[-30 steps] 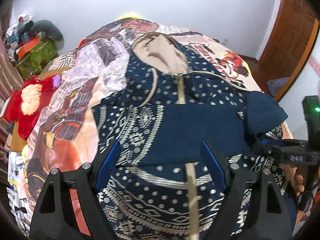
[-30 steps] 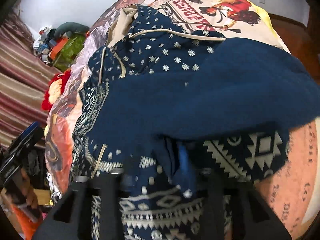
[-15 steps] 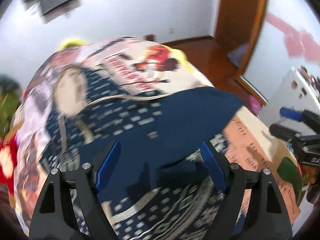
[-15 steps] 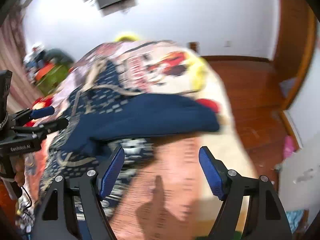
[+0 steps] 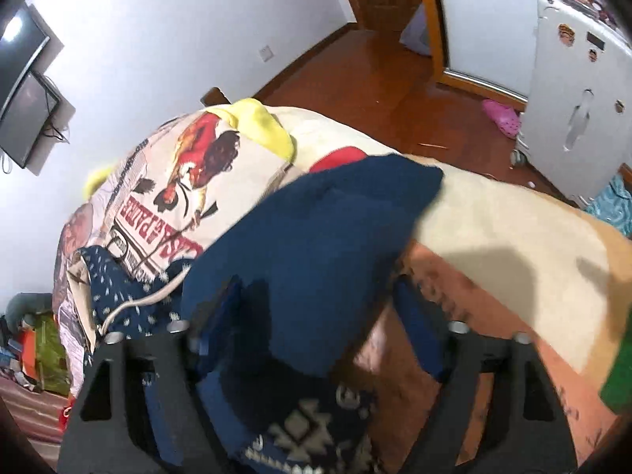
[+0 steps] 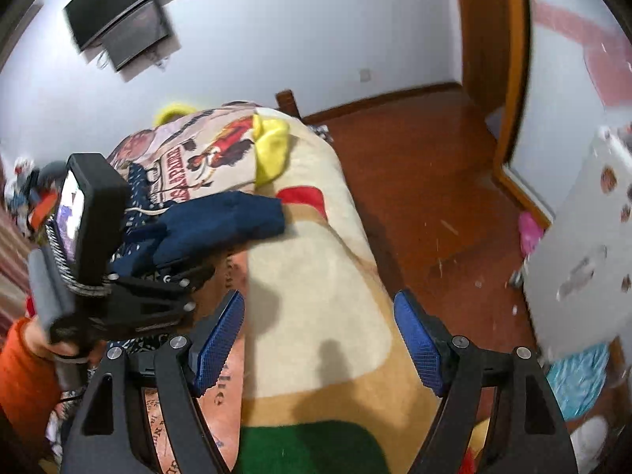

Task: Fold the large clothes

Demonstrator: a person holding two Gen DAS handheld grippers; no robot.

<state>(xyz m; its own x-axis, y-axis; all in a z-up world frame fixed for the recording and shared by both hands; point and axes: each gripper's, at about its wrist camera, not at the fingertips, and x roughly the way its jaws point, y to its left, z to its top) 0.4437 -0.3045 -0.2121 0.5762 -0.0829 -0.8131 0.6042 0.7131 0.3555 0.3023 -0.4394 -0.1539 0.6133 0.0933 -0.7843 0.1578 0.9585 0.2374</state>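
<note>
The navy hoodie (image 5: 316, 245) lies on the bed, its plain blue sleeve thrown across the patterned body and reaching toward the bed's right side. The left gripper (image 5: 316, 328) straddles that sleeve, its jaws just now narrowing around the cloth; blur hides whether the pads bite yet, so I can't call it a grip. Looks like the sleeve fold is in hand, and next this sleeve wants pinching and laying flat across the chest. The right gripper (image 6: 320, 339) hangs wide apart, nothing between its jaws, over the bare blanket (image 6: 316, 276) beside the garment. Plenty of open bedding there. Watch the bed's edge on the right though: it drops to the wooden floor (image 6: 426, 197), with the white fridge (image 5: 572, 91) beyond.
</note>
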